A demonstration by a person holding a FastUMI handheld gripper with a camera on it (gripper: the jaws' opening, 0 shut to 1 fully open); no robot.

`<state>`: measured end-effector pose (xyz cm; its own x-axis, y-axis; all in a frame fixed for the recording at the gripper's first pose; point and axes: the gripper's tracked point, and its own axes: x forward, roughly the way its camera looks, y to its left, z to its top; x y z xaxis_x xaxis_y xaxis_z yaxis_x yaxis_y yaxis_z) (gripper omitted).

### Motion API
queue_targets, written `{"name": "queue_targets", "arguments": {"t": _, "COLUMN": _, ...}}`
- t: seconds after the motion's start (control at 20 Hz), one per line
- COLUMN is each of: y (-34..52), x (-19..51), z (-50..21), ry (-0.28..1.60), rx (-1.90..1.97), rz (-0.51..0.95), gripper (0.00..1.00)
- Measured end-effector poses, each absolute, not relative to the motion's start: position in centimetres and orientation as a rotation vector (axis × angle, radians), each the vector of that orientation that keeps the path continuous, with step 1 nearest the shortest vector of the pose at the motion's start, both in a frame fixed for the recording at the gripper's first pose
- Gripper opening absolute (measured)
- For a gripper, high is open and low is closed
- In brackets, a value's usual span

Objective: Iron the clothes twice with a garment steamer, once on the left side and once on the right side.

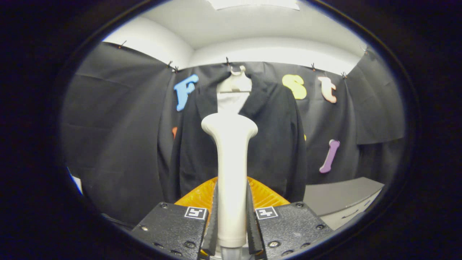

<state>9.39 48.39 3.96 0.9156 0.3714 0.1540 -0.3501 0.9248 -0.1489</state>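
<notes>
Upright, the claw (pixel 231 216) grips the steamer (pixel 230 151), facing the hung jacket (pixel 274 137) beyond.

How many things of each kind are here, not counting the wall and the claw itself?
Steamer, held between the claw fingers: 1
Dark jacket, hanging beyond the steamer: 1
White hanger: 1
Orange ribbed piece behind the fingers: 1
Grey cabinet beside the jacket: 1
Total: 5
</notes>
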Motion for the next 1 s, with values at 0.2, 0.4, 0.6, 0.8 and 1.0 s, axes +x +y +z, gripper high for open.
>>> {"name": "queue_targets", "arguments": {"t": 0.2, "y": 51.5, "x": 9.5, "z": 10.0, "ry": -0.306, "rx": -0.106, "rz": 0.417, "gripper": 0.36}}
{"name": "queue_targets", "arguments": {"t": 0.4, "y": 54.7, "x": 10.6, "z": 13.5, "ry": -0.389, "rx": -0.104, "rz": 0.477, "gripper": 0.36}}
{"name": "queue_targets", "arguments": {"t": 0.6, "y": 57.6, "x": 12.0, "z": 16.1, "ry": -0.451, "rx": -0.102, "rz": 0.513, "gripper": 0.36}}
{"name": "queue_targets", "arguments": {"t": 0.8, "y": 60.1, "x": 14.2, "z": 17.2, "ry": -0.468, "rx": -0.113, "rz": 0.518, "gripper": 0.36}}
{"name": "queue_targets", "arguments": {"t": 1.0, "y": 61.1, "x": 15.8, "z": 16.3, "ry": -0.443, "rx": -0.127, "rz": 0.506, "gripper": 0.36}}
